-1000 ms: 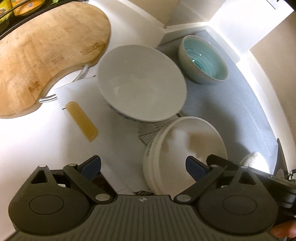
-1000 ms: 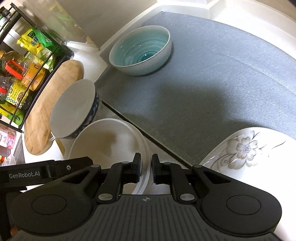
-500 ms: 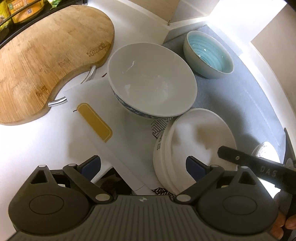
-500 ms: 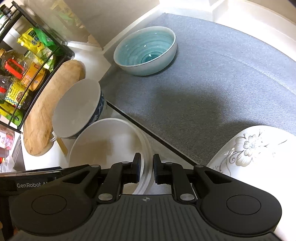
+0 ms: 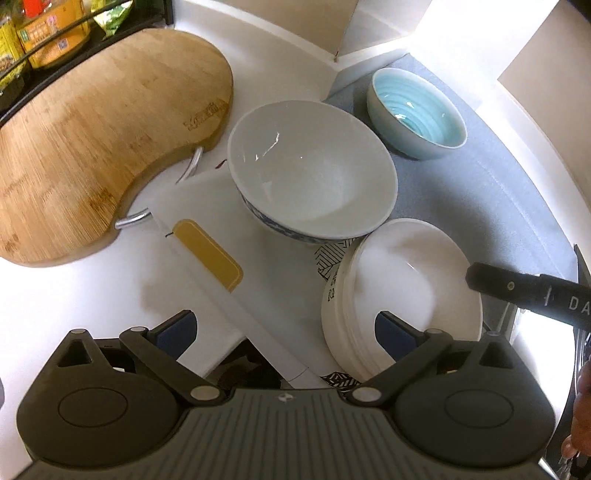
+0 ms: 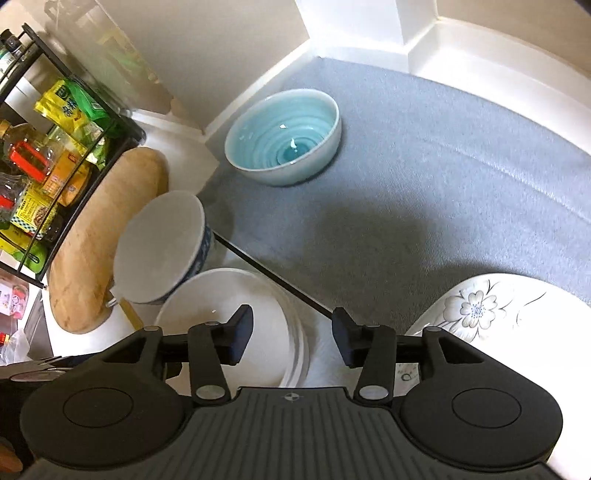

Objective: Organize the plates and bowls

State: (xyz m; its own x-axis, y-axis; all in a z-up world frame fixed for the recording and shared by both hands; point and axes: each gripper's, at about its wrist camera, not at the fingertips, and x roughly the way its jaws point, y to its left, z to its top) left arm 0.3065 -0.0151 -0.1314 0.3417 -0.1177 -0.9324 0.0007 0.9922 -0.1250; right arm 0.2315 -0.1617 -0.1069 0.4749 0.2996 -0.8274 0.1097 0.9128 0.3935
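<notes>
A stack of white plates [image 5: 406, 280] sits at the counter edge, also in the right wrist view [image 6: 255, 328]. A white bowl with blue pattern [image 5: 314, 181] leans beside it, seen too in the right wrist view [image 6: 162, 243]. A turquoise bowl [image 5: 417, 110] stands on the grey mat [image 5: 517, 206], and shows in the right wrist view [image 6: 284, 136]. A flowered plate [image 6: 498, 314] lies on the mat at right. My left gripper [image 5: 284, 332] is open and empty, its right finger over the stack. My right gripper [image 6: 291, 338] is open, straddling the stack's right rim.
A bamboo cutting board [image 5: 99, 136] lies left of the bowls, with a white board with yellow tab [image 5: 207, 247] below it. A wire rack of packets and bottles [image 6: 40, 158] stands at far left. Walls [image 6: 369, 22] enclose the mat.
My right gripper has opened from shut and risen a little above the plate stack. My left gripper has pulled back, so the bowls sit farther off.
</notes>
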